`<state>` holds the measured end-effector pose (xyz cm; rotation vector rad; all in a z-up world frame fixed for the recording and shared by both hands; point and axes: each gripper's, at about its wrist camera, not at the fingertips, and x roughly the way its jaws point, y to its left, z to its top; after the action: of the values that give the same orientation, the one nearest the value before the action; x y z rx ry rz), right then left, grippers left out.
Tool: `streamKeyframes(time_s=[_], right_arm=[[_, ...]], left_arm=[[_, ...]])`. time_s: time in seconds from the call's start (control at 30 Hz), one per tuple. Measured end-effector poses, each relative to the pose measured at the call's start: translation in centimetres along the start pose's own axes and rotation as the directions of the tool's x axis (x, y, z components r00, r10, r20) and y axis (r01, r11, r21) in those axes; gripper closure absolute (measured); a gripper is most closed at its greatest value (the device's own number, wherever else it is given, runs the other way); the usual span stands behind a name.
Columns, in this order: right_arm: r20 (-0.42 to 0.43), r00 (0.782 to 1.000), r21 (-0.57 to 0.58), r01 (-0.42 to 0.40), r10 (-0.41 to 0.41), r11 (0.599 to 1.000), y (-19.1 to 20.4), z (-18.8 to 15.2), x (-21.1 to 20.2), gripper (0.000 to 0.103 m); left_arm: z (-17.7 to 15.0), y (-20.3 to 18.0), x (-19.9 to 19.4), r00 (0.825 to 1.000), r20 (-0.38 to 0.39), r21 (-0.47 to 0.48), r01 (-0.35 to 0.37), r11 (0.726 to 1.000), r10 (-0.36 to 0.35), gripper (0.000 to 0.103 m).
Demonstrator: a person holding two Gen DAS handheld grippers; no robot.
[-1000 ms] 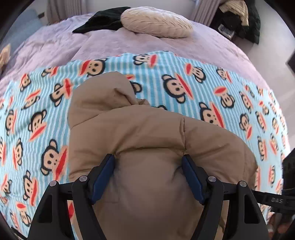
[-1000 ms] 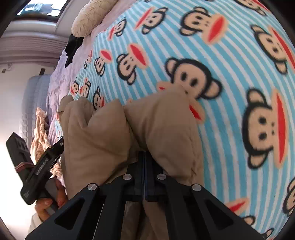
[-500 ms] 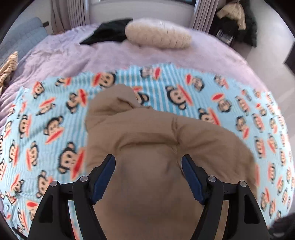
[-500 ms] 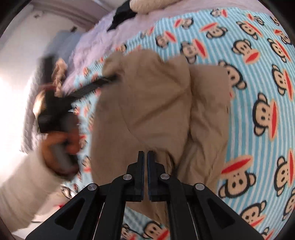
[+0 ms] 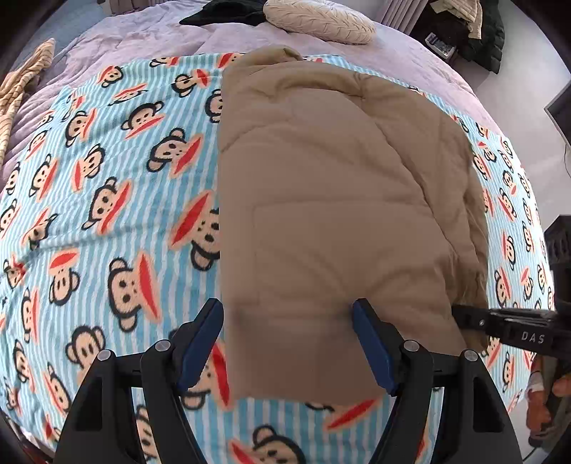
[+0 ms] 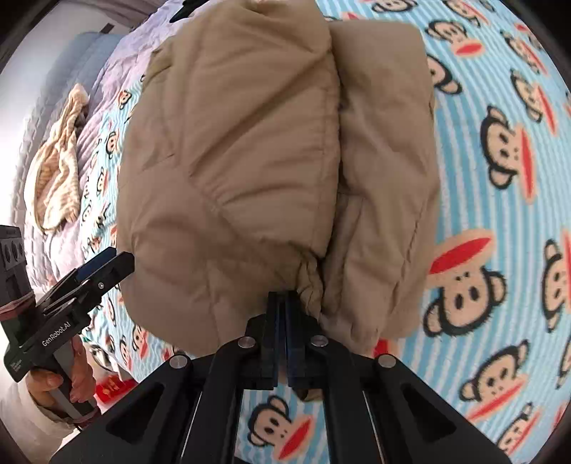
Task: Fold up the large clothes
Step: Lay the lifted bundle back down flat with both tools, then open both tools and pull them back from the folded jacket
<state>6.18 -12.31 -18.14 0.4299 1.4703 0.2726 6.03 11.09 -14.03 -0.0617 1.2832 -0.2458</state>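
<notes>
Lilac quilting covers the bed (image 5: 107,39), and over it spreads a blue-striped monkey-print blanket (image 5: 107,200). In the middle of that blanket lies the tan padded jacket (image 5: 321,200), folded into a thick bundle with a seam running down its length. The left gripper (image 5: 287,342) hangs above the bundle's near edge, jaws spread wide, nothing clamped between them. The right gripper (image 6: 282,303) has its jaws closed on a gathered bit of the jacket's near hem. A cream pillow (image 5: 317,21) sits far back
</notes>
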Motion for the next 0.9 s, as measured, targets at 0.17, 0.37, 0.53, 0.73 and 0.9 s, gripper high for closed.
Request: streamKeyframes(time_s=[0.17,0.37,0.53,0.73,0.9], right_arm=[[0.006,1.000,0.038,-0.010,0.010,0.999,0.4,-1.1,-2.3,0.100],[0.016,1.000,0.090,-0.007,0.005,0.996,1.4,-3.0,-3.7,0.099],[0.025,1.000,0.119,0.012,-0.015,0.993,1.9,-3.6,-3.9,0.099],[0.029,0.998,0.149,0.043,-0.048,0.988,2.0,-4.9,-4.1,0.099],[0.033,0.998,0.159,0.055,-0.061,0.986,3.0,-5.7,-3.7,0.099]], left_arm=[[-0.5,-0.3,-2.0,1.000,-0.017,0.022,0.001,1.000,0.000,0.027],[-1.1,0.6,-4.6,1.000,-0.015,0.028,-0.002,1.000,0.003,0.027],[-1.6,1.3,-5.3,1.000,-0.025,0.023,0.008,1.000,-0.007,0.027],[-2.6,1.4,-5.2,0.999,-0.045,0.057,0.026,0.998,-0.023,0.026],[-3.1,1.9,-5.2,0.998,-0.059,0.074,0.037,0.997,-0.032,0.009]])
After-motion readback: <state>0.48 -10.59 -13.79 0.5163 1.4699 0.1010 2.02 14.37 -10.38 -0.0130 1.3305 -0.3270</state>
